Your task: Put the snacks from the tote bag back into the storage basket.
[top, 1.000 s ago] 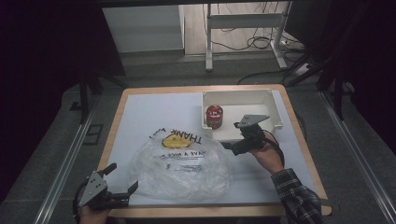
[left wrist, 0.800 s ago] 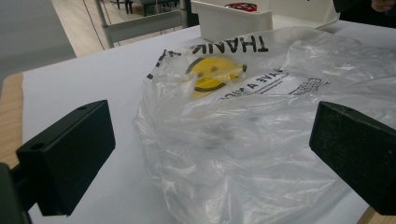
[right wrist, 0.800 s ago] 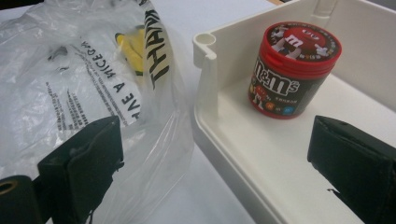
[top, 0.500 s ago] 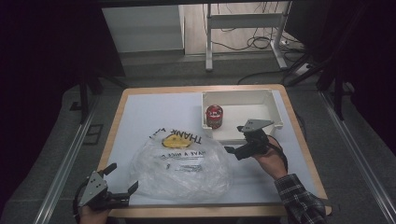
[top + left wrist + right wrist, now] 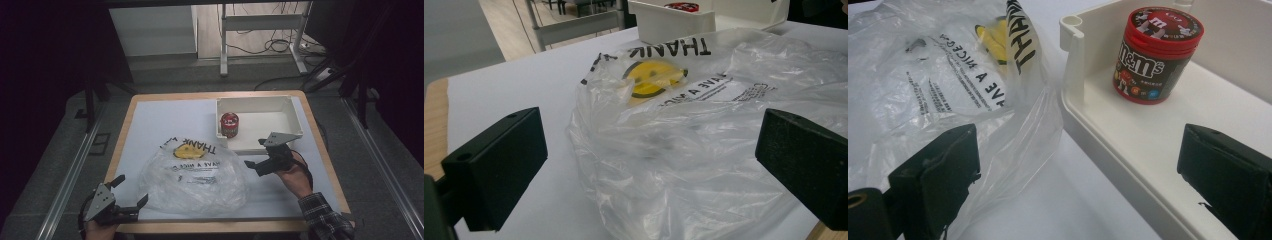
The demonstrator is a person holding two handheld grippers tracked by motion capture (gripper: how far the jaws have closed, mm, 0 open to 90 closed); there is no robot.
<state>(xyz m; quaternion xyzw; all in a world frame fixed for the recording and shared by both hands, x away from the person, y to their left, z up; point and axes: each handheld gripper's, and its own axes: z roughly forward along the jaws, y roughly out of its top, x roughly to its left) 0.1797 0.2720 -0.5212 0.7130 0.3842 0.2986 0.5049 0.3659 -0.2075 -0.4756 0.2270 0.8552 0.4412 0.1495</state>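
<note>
A clear plastic bag (image 5: 192, 175) printed with "THANK YOU" and a yellow smiley lies crumpled on the white table top. A red-lidded M&M's tub (image 5: 229, 124) stands upright in the near left corner of a white tray (image 5: 280, 102). My left gripper (image 5: 132, 190) rests open at the table's front left, its jaws apart on either side of the bag's near edge (image 5: 704, 125). My right gripper (image 5: 254, 153) hangs open between bag and tray. In the right gripper view the gripper (image 5: 1083, 175) spans the tray's front wall (image 5: 1128, 170), with the tub (image 5: 1153, 55) ahead and the bag (image 5: 938, 85) left.
The table has a wooden border (image 5: 120, 145). Beyond its far edge stand a white cabinet (image 5: 155, 30) and a metal frame with cables (image 5: 260, 25). Dark rails run along both sides of the table.
My right gripper has drawn back from the tray's front wall toward the person, staying open. The left gripper, bag and tub have not moved.
</note>
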